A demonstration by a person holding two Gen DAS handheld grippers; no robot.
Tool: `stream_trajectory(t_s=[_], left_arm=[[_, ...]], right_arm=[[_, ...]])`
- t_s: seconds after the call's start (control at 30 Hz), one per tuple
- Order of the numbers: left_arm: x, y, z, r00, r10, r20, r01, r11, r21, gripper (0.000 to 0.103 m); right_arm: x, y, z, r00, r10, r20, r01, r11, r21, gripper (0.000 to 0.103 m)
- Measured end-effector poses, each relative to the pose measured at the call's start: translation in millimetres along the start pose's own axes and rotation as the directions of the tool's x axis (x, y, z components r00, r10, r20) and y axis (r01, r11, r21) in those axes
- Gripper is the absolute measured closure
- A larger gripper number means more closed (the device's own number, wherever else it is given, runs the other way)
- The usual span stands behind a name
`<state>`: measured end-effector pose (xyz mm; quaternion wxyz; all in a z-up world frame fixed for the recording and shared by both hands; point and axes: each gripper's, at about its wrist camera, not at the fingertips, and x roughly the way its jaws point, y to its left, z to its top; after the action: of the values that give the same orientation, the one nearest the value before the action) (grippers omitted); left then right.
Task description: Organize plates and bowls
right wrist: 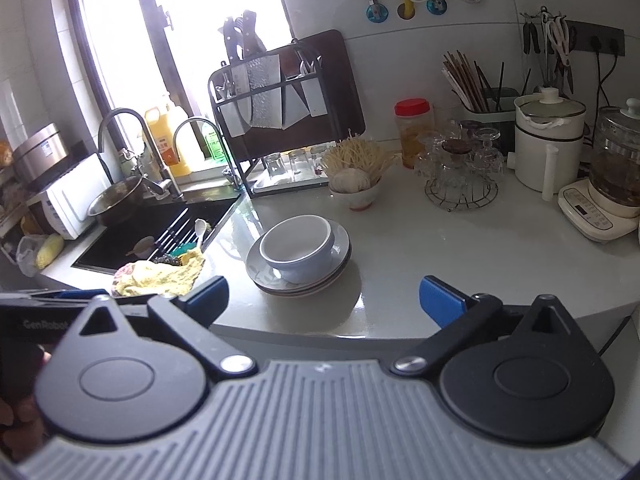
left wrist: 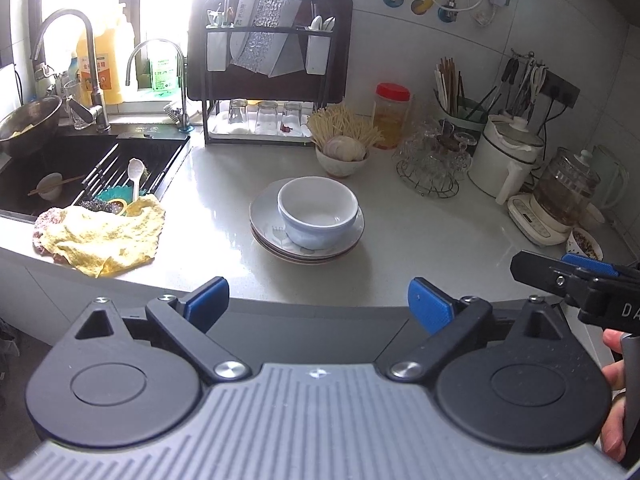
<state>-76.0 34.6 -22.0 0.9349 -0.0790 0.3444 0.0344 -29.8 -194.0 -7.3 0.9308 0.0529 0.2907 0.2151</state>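
Fingers of both the left gripper and the right gripper stand spread wide with nothing between them, held back at the counter's near edge. Ahead on the white countertop, a pale bowl sits nested on a stack of plates, likely gathered into one pile for tidiness.

Left tongs wide open, nothing between the blue pads, angled downward. Right tongs same: wide open, empty, tilted down. Both side by side at the near edge; fingers wrap the right handle.
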Motion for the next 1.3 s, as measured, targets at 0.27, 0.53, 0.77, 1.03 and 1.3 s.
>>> stream_trajectory(t_s=[0.27, 0.53, 0.77, 1.03, 1.3], left_arm=[[0.6, -0.6, 0.9, 1.000, 0.026, -0.008, -0.026, 1.000, -0.003, 0.003], [0.0, -7.1, -2.8, 1.000, 0.014, -0.005, -0.014, 1.000, 0.023, 0.003], [-9.2, -6.7, 3.2, 1.000, 0.006, 0.025, -0.006, 1.000, 0.002, 0.003], [-11.7, -8.8, 1.4, 0.999, 0.026, 0.031, -0.026, 1.000, 0.008, 0.003], [-13.0, -5.9, -1.9, 0.999, 0.038, 0.029, -0.038, 0.999, -0.010, 0.002]], right_arm=[[-2.1, 0.9, -0.6, 1.000, 0.003, 0.004, -0.003, 1.000, -0.012, 0.000], [-4.1, -3.3, -1.2, 1.000, -0.008, 0.006, 0.008, 1.000, -0.002, 0.000], [-9.0, -4.0, -1.7, 1.000, -0.019, 0.012, 0.019, 1.000, 0.000, 0.000], [-11.1, -6.0, -1.7, 1.000, -0.015, 0.014, 0.014, 1.000, 0.008, 0.000], [-10.3, -6.4, -2.1, 1.000, -0.022, 0.011, 0.022, 1.000, 0.001, 0.000]])
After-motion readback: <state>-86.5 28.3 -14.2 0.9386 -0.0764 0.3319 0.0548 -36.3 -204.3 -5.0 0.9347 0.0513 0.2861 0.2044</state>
